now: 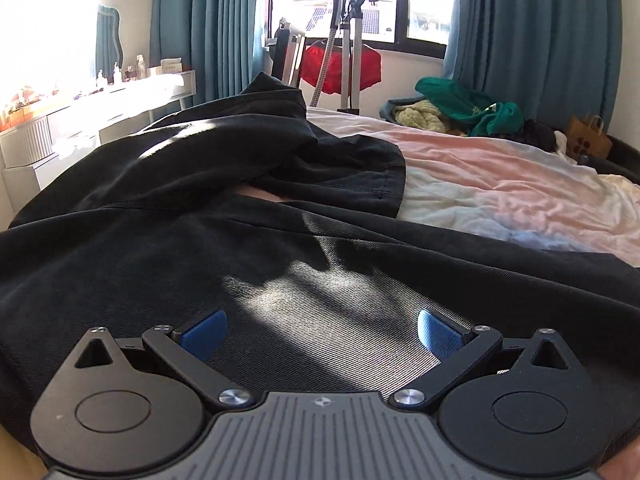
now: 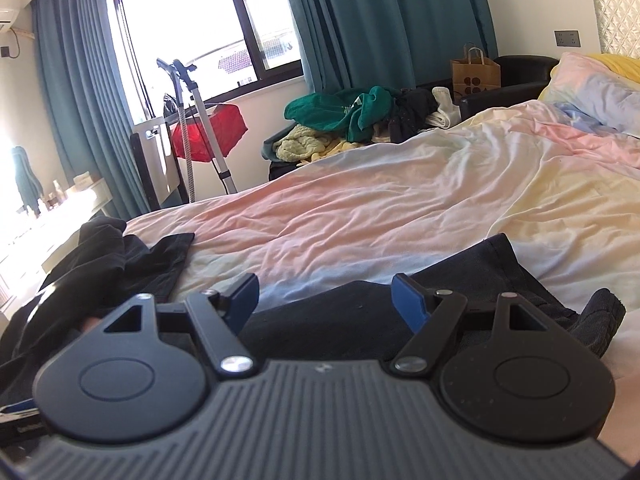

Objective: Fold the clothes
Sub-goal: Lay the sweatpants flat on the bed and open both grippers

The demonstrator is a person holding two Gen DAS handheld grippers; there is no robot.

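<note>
Beneath both grippers, a black garment (image 1: 200, 208) lies spread on the pastel bed sheet (image 2: 360, 208); left gripper (image 1: 322, 334) gapes wide and empty, right gripper (image 2: 324, 300) likewise parted, gripping nothing.

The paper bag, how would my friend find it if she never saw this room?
Start at the big window with teal curtains, then look right, past the clothes pile beyond the bed. The paper bag stands upright against the wall: the only brown thing there, stiff, with handles and dark dots.
</note>
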